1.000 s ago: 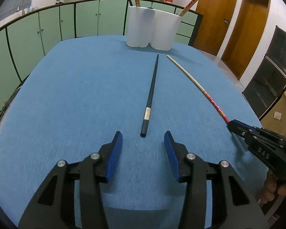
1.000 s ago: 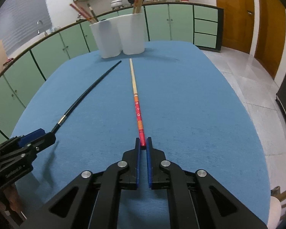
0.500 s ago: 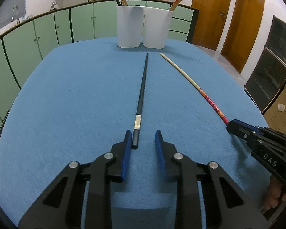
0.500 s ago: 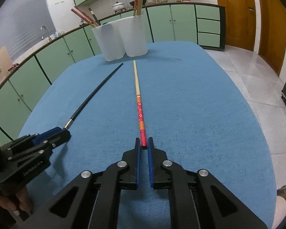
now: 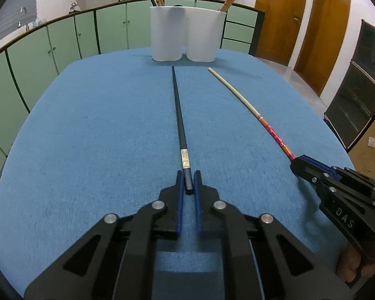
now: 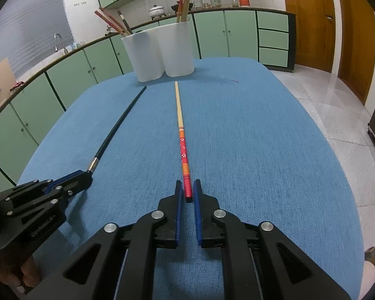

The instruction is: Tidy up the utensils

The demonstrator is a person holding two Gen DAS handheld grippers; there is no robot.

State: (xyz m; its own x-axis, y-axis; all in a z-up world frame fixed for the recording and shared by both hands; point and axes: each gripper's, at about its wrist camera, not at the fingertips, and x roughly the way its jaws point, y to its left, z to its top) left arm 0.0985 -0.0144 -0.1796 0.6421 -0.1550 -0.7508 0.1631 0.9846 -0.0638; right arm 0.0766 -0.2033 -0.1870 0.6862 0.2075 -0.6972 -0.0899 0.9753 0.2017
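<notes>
A black chopstick [image 5: 179, 120] with a silver band lies lengthwise on the blue table; my left gripper [image 5: 188, 183] is shut on its near end. To its right lies a wooden chopstick with a red patterned handle [image 6: 182, 135], its thick end pinched in my right gripper [image 6: 187, 191]. The right gripper [image 5: 310, 168] shows at the right of the left wrist view, the left gripper [image 6: 80, 181] at the left of the right wrist view. A white two-part holder [image 5: 185, 36] at the table's far end has several chopsticks standing in it.
The blue cloth-covered table [image 5: 87, 137] has rounded edges. Green cabinets [image 5: 50, 50] curve behind it, wooden doors [image 5: 322, 32] stand at the right, and tiled floor [image 6: 337, 115] lies beyond the table's right edge. A hand [image 6: 10, 272] holds the left gripper's handle.
My left gripper moved forward around the black chopstick's end and its jaws closed onto it. The right gripper kept its grip on the red-handled chopstick and stayed in place.
</notes>
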